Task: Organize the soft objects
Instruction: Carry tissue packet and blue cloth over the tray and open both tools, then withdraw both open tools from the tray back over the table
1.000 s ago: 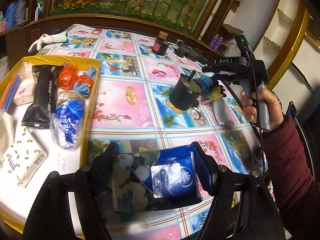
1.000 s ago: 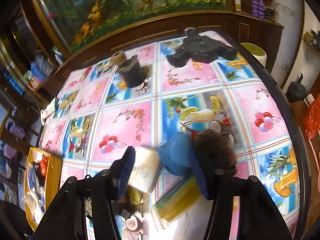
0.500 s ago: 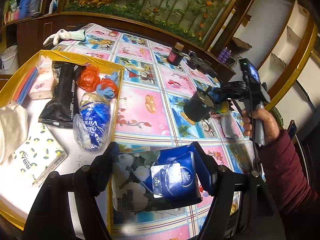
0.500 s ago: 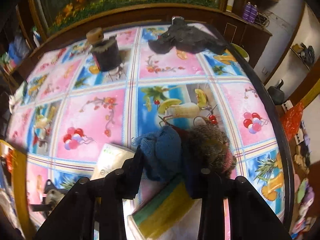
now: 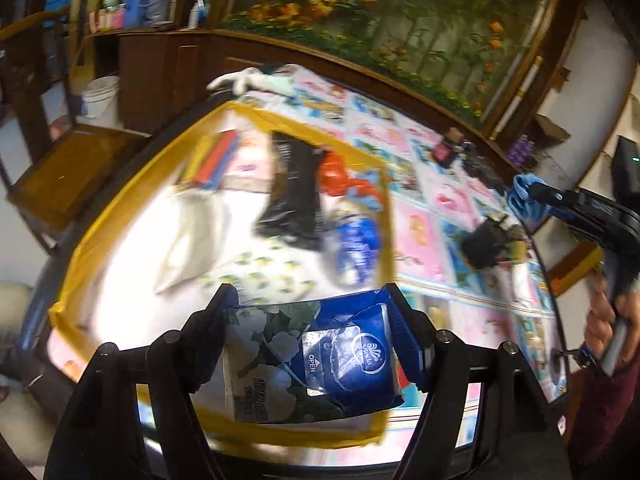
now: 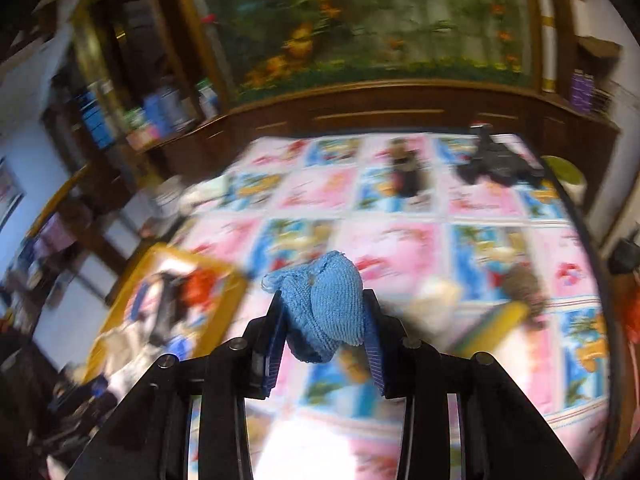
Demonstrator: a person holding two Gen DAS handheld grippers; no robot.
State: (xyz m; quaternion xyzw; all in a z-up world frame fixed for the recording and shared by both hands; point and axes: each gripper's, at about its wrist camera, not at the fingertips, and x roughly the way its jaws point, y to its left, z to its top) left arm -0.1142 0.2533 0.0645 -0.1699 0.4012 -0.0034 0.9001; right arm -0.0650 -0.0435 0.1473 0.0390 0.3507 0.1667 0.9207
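Observation:
My left gripper (image 5: 310,340) is shut on a blue and floral tissue pack (image 5: 316,364), held over the near edge of the yellow-rimmed tray (image 5: 316,132). The tray holds several soft things: a black pouch (image 5: 294,192), red bags (image 5: 336,174), a blue pack (image 5: 358,240), a lemon-print pack (image 5: 264,276). My right gripper (image 6: 326,320) is shut on a blue knitted cloth (image 6: 326,308), lifted above the patterned tablecloth (image 6: 400,248). In the left wrist view the right gripper (image 5: 532,196) shows at the right with the blue cloth (image 5: 522,196) in it.
A brown fuzzy object (image 6: 524,284) and a yellow-green item (image 6: 488,328) lie on the table's right side. A dark jar (image 6: 406,172) and a black garment (image 6: 496,164) sit at the far edge. A white glove (image 5: 244,78) lies beyond the tray. The tray (image 6: 120,312) stands left.
My left gripper carried the tissue pack leftward until it hangs over the tray. My right gripper closed on the blue cloth and lifted it off the table, swinging left.

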